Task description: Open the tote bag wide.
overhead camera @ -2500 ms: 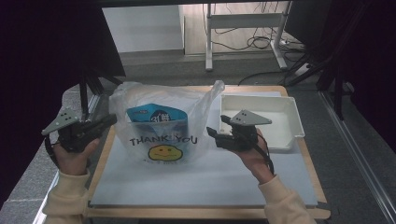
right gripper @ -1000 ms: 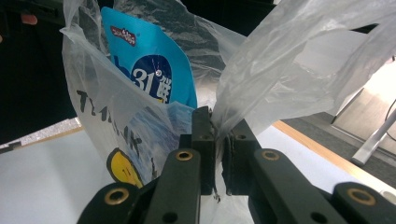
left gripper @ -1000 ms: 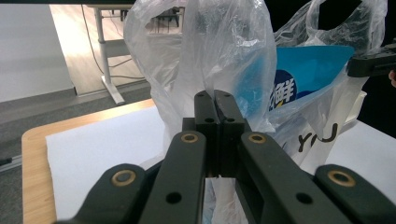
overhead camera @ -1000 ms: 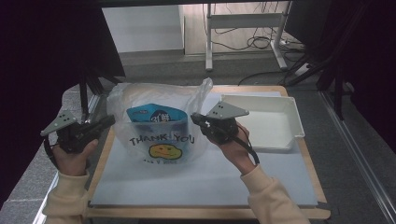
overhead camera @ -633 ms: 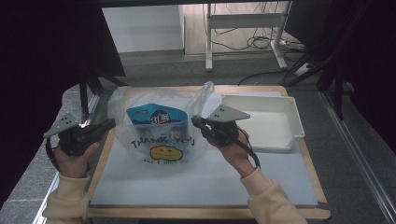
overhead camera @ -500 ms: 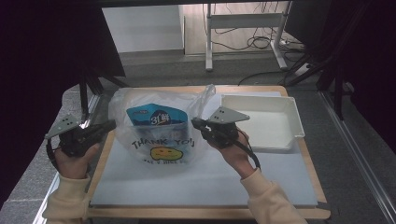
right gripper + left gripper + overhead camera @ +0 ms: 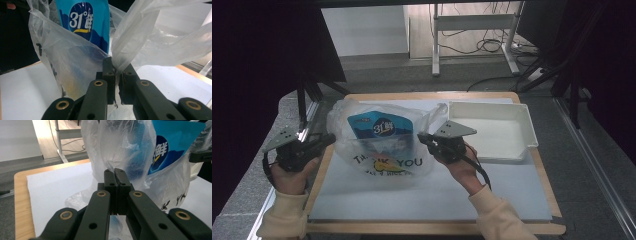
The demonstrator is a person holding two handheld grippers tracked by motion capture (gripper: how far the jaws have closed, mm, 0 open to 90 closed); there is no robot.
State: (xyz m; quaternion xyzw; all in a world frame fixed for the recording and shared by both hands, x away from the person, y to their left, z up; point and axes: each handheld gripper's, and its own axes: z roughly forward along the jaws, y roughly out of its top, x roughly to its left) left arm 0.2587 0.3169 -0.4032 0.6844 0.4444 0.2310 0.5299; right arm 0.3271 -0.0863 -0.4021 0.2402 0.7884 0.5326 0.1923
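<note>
A clear plastic bag (image 7: 382, 155) printed THANK YOU stands on the white mat with a blue packet (image 7: 379, 127) upright inside it. My left gripper (image 7: 329, 140) is at the bag's left edge. Its jaws are shut on the bag's film (image 7: 125, 152), just above my left gripper (image 7: 115, 173) in its own view. My right gripper (image 7: 422, 137) is at the bag's right side, shut on a bunched strip of the bag (image 7: 130, 42). That strip rises from my right gripper (image 7: 116, 67) beside the blue packet (image 7: 83, 20).
A white tray (image 7: 492, 106) with nothing in it sits at the right, just behind my right hand. The white mat (image 7: 437, 195) covers the wood-edged table (image 7: 432, 227). Dark stands and cables lie beyond the table's far edge.
My right gripper came over from the tray to the bag's right side and took hold of it, then sank a little. The bag's top opened up. My left gripper stayed put.
</note>
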